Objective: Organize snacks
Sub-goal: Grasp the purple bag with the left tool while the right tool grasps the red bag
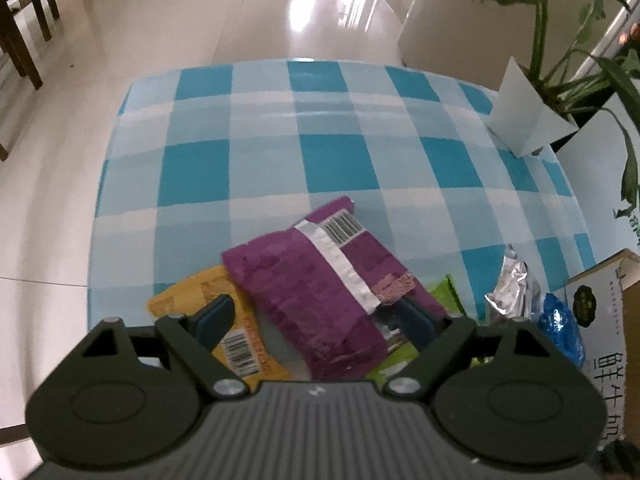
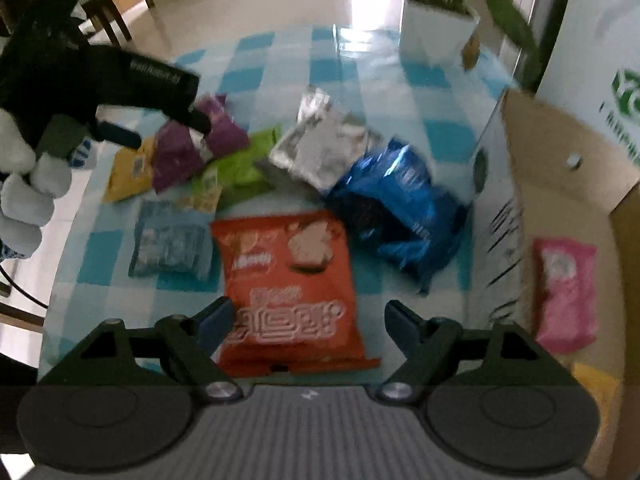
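1. Right wrist view: right gripper point(image 2: 306, 322) hangs wide open, holding nothing, straddling the near end of the orange snack bag point(image 2: 290, 292). Risk: closing here may pinch only a loose corner, so the bag slips or tears.
2. Left gripper point(image 1: 316, 318) has fingers spread around the purple snack bag point(image 1: 320, 292); grip looks unclosed, though from the right wrist view the blur makes contact hard to confirm. Risk: lifting early drops it.
3. Purple bag lies on top of the yellow packet point(image 1: 236, 332) and green packet point(image 1: 444, 296), so dragging it could pull those off the near table edge onto the floor.
4. Silver bag point(image 2: 320, 144) and blue bag point(image 2: 396, 208) sit further in, touching each other. Risk: a sweep past them knocks the pile.
5. Cardboard box point(image 2: 560, 152) stands right of the checked tablecloth point(image 2: 400, 80), pink packet point(image 2: 564, 292) already inside. Risk: a bag catches the box wall on the way in.
6. Potted plant point(image 2: 438, 28) sits at the far edge and could tip if bumped.
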`<state>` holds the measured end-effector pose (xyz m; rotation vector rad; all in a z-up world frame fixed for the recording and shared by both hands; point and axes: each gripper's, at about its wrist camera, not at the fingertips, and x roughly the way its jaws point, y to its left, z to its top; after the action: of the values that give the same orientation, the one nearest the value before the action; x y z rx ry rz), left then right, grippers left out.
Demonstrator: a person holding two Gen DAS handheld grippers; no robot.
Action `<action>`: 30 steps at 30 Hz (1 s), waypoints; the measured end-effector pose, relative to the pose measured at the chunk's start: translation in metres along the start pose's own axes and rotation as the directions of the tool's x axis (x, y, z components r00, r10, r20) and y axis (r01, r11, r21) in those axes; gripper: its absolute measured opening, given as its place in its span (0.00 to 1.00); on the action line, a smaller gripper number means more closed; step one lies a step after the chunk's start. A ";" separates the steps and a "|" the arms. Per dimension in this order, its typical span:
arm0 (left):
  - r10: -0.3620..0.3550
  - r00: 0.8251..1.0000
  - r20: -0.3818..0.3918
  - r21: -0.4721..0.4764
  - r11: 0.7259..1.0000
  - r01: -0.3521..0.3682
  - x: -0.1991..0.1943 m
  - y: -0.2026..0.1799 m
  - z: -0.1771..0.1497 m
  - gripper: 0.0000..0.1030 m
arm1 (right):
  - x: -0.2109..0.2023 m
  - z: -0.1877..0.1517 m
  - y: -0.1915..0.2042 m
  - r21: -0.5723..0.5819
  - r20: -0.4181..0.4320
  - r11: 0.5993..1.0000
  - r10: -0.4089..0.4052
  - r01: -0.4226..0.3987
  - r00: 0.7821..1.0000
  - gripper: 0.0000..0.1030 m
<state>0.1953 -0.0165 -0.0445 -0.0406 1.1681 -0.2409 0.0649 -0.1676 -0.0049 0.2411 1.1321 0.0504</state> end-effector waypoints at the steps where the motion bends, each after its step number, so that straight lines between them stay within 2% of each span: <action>1: 0.005 1.000 -0.004 -0.005 1.000 -0.005 0.003 -0.002 0.000 0.86 | 0.003 -0.001 0.002 0.002 0.000 1.000 -0.011 0.011 1.000 0.88; 6: 0.016 1.000 0.005 -0.020 1.000 -0.016 0.006 -0.009 0.003 0.86 | 0.012 -0.002 0.015 -0.010 0.005 0.999 -0.032 0.032 0.999 0.93; 13: 0.035 0.999 0.015 -0.077 0.996 -0.034 0.012 -0.010 0.009 0.88 | 0.020 -0.002 0.022 -0.006 -0.001 0.998 -0.068 0.068 0.998 0.93; 20: -0.003 0.999 0.053 -0.193 0.981 0.013 0.005 -0.001 0.023 0.88 | 0.022 -0.001 0.023 0.022 -0.013 0.999 -0.045 0.045 0.999 0.94; 23: 0.009 0.999 0.045 -0.224 0.975 0.001 0.011 0.001 0.030 0.88 | 0.023 -0.001 0.025 0.020 -0.013 0.999 -0.048 0.049 0.999 0.94; 26: 0.053 0.998 0.042 -0.238 0.970 -0.042 0.017 0.000 0.034 0.89 | 0.023 -0.001 0.024 0.026 -0.011 0.999 -0.045 0.046 0.999 0.94; 30: 0.102 0.994 0.028 -0.211 0.973 -0.094 0.024 -0.009 0.033 0.91 | 0.026 0.000 0.022 0.027 -0.014 0.998 -0.052 0.052 0.999 0.94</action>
<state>0.2323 -0.0328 -0.0516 -0.1717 1.1496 -0.0290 0.0778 -0.1423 -0.0229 0.2360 1.1522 -0.0093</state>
